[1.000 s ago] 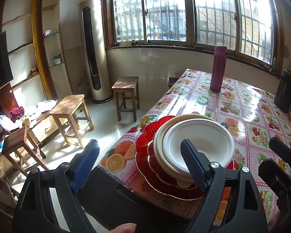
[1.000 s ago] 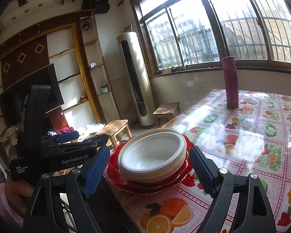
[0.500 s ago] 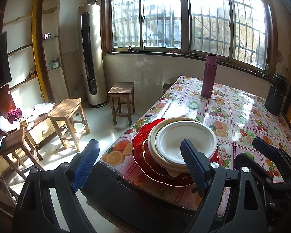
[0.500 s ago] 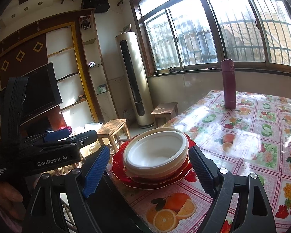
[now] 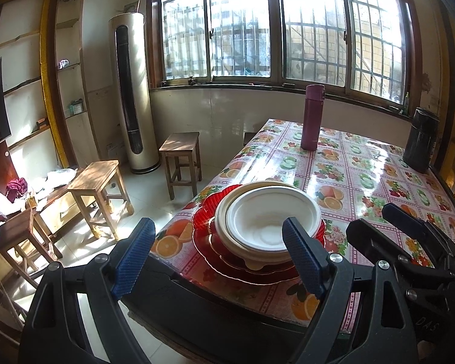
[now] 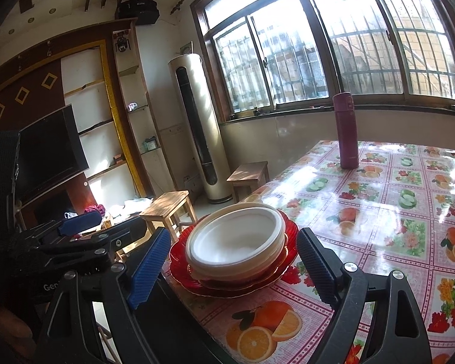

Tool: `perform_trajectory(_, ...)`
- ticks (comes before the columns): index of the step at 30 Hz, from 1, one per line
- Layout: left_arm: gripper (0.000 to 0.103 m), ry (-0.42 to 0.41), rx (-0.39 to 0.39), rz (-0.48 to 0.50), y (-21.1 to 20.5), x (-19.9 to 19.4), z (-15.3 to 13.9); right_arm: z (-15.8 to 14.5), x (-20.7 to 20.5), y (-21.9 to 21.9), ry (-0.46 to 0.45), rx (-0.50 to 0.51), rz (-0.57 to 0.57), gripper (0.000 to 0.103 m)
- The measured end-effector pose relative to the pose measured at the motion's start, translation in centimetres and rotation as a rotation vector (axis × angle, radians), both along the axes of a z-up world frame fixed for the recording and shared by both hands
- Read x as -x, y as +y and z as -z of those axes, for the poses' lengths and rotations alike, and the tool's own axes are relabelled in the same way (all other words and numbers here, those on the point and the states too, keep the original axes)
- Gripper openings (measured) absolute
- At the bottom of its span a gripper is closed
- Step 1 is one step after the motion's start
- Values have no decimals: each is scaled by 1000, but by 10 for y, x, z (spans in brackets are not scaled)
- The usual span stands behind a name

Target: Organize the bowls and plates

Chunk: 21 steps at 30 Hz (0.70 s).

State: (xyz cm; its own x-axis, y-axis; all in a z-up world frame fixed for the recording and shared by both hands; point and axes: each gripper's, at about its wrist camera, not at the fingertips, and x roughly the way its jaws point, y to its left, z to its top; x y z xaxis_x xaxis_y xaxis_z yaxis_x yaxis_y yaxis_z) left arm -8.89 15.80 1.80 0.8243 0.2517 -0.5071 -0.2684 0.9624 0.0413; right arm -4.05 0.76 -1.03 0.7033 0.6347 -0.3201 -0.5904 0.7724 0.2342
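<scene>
Pulling back since the earlier frame, the left gripper [image 5: 218,254] is showing more tabletop; its blue fingers [image 5: 133,257] are standing wide apart, gripping nothing. Right gripper [image 6: 233,267] is likewise gaping empty. Low centre, white bowls [image 5: 268,223] are sitting stacked on red plates [image 5: 206,242] at the fruit-print table's [image 5: 364,188] near corner.

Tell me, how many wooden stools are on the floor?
3 plain to see: one stool by the wall near the tall air conditioner, one in the middle of the floor, one at the left edge. More may be hidden behind the table.
</scene>
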Motion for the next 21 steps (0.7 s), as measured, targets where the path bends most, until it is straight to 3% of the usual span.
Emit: perform_trajectory(21,86,9,12,-7,7,0,1,-6,1,-2,-13,-22,45,87)
